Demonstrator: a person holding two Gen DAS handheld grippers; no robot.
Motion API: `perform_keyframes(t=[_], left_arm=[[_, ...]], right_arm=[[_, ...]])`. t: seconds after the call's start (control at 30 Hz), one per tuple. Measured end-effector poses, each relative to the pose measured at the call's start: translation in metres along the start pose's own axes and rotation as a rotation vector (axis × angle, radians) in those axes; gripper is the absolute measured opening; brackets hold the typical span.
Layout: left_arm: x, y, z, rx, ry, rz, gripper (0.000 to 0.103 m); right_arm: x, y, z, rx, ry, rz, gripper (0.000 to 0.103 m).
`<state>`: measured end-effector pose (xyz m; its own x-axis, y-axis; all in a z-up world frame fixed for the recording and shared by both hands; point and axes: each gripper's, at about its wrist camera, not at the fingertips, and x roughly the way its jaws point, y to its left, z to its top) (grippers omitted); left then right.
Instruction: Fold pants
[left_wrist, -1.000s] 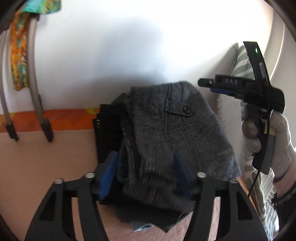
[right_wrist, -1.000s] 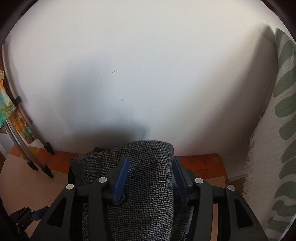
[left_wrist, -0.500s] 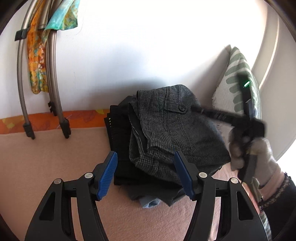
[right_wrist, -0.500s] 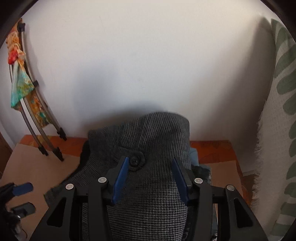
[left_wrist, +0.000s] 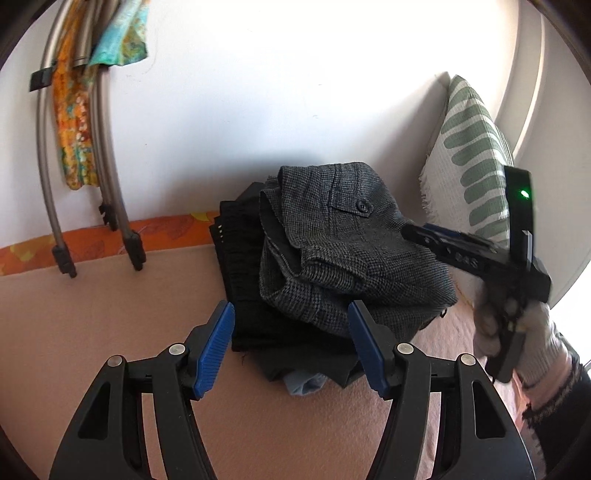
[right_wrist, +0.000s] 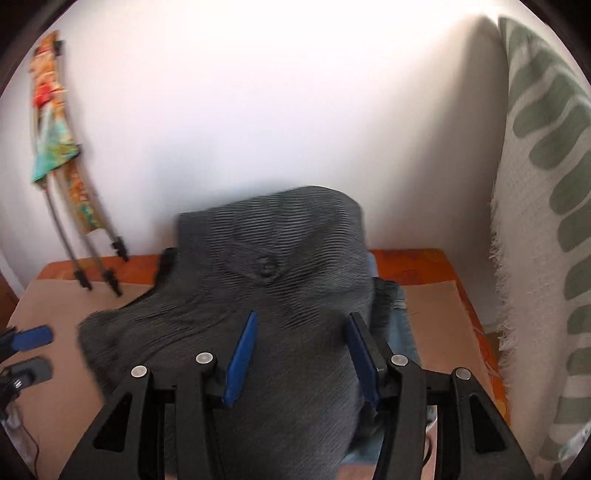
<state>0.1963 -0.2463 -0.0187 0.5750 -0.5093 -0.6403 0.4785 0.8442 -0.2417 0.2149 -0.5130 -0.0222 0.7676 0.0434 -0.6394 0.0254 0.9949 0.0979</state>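
The grey checked pants lie folded in a bundle on top of a stack of dark clothes, button pocket facing up; they fill the middle of the right wrist view. My left gripper is open and empty, held back from the stack's near edge. My right gripper is open just above the pants, holding nothing. It shows at the right of the left wrist view, its tips beside the bundle's right edge.
The stack sits on a pink-beige surface with an orange patterned border against a white wall. A green-and-white pillow leans at the right. Metal tube legs with colourful cloth stand at the left. A light blue garment pokes from under the stack.
Both grippers have let go of the grey pants and pulled back. The pants now rest on the stack. The right gripper has dropped lower beside the bundle.
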Motion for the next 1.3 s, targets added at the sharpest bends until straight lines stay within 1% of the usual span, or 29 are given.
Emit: perform_keyframes(t=[0.07, 0.17, 0.2, 0.27, 0.33, 0.37, 0.53, 0.57, 0.63, 0.67, 0.77, 0.8, 0.9, 0.97, 1.1, 1.17, 1.27, 1.3], left_arm=[[-0.011, 0.002, -0.002, 0.008, -0.009, 0.009, 0.063], [-0.034, 0.007, -0.006, 0.021, -0.027, 0.016, 0.063], [-0.043, 0.008, -0.007, 0.025, -0.031, 0.018, 0.063], [-0.059, 0.010, -0.009, 0.037, -0.044, 0.030, 0.063], [-0.076, 0.010, -0.012, 0.055, -0.056, 0.040, 0.068], [-0.083, 0.010, -0.013, 0.060, -0.061, 0.042, 0.072], [-0.122, 0.009, -0.021, 0.088, -0.090, 0.046, 0.073], [-0.128, 0.009, -0.023, 0.094, -0.096, 0.049, 0.075], [-0.142, 0.008, -0.028, 0.102, -0.109, 0.048, 0.078], [-0.149, 0.008, -0.032, 0.103, -0.117, 0.045, 0.080], [-0.165, 0.008, -0.043, 0.108, -0.125, 0.046, 0.080], [-0.169, 0.008, -0.047, 0.113, -0.122, 0.043, 0.080], [-0.181, 0.006, -0.061, 0.137, -0.119, 0.065, 0.080], [-0.189, 0.005, -0.070, 0.154, -0.129, 0.079, 0.080], [-0.203, 0.007, -0.082, 0.164, -0.147, 0.100, 0.080], [-0.206, 0.008, -0.088, 0.169, -0.158, 0.119, 0.080], [-0.207, 0.010, -0.098, 0.162, -0.167, 0.144, 0.086], [-0.206, 0.012, -0.101, 0.157, -0.167, 0.152, 0.086]], right_arm=[[-0.018, 0.013, -0.007, 0.007, -0.012, 0.025, 0.052], [-0.042, 0.029, -0.017, 0.010, -0.036, 0.026, 0.052], [-0.051, 0.035, -0.021, 0.020, -0.041, 0.029, 0.054], [-0.068, 0.046, -0.028, 0.039, -0.049, 0.026, 0.056], [-0.085, 0.054, -0.035, 0.057, -0.051, 0.012, 0.058], [-0.095, 0.058, -0.038, 0.061, -0.050, 0.008, 0.059], [-0.132, 0.079, -0.058, 0.053, -0.056, -0.048, 0.066], [-0.141, 0.083, -0.062, 0.061, -0.062, -0.060, 0.068], [-0.154, 0.089, -0.068, 0.074, -0.060, -0.074, 0.076], [-0.162, 0.095, -0.073, 0.076, -0.059, -0.082, 0.077], [-0.179, 0.109, -0.086, 0.080, -0.068, -0.097, 0.081], [-0.183, 0.112, -0.088, 0.086, -0.071, -0.095, 0.083], [-0.194, 0.120, -0.100, 0.114, -0.072, -0.078, 0.083], [-0.200, 0.126, -0.107, 0.112, -0.078, -0.096, 0.084], [-0.209, 0.140, -0.118, 0.093, -0.094, -0.173, 0.087], [-0.213, 0.145, -0.121, 0.090, -0.108, -0.187, 0.090], [-0.215, 0.153, -0.125, 0.078, -0.128, -0.203, 0.095], [-0.214, 0.156, -0.127, 0.070, -0.134, -0.205, 0.097]])
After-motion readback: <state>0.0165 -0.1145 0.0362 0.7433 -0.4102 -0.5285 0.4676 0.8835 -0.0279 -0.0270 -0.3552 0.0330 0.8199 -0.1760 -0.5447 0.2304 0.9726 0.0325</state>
